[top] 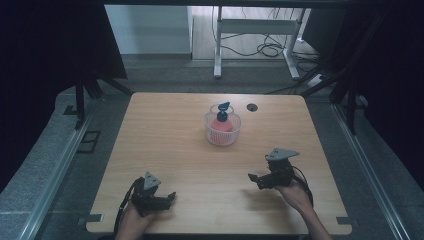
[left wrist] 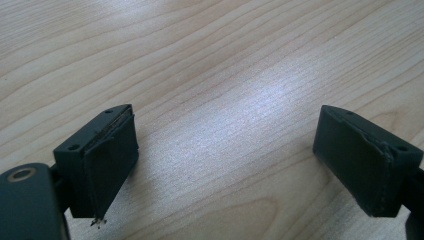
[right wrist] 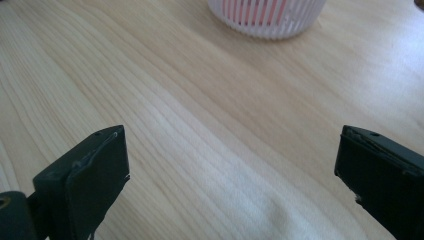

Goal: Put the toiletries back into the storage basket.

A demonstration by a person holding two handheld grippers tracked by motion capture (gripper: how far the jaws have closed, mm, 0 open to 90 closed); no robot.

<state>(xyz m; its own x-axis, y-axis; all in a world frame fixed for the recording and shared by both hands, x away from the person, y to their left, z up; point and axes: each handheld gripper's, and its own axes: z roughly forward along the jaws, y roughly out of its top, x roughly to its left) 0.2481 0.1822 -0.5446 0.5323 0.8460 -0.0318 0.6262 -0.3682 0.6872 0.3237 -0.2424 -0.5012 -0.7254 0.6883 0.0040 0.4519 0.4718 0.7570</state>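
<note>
A small white slatted basket [top: 222, 130] stands on the wooden table [top: 165, 140] toward the back middle, and its lower wall [right wrist: 270, 17] shows at the top of the right gripper view. Inside it sits a red object with a blue top [top: 222, 116]. My left gripper [top: 170, 197] rests at the near left, held by a hand, jaws wide apart [left wrist: 225, 165] over bare wood. At the near right, my right gripper [top: 253, 178] is open too [right wrist: 230, 185], pointing left of the basket, with nothing between its jaws.
A dark round cable hole [top: 252, 107] lies in the tabletop right of the basket. Beyond the table's far edge stand white desk legs [top: 217, 50] with cables on the floor [top: 270, 49]. Dark curtains flank both sides.
</note>
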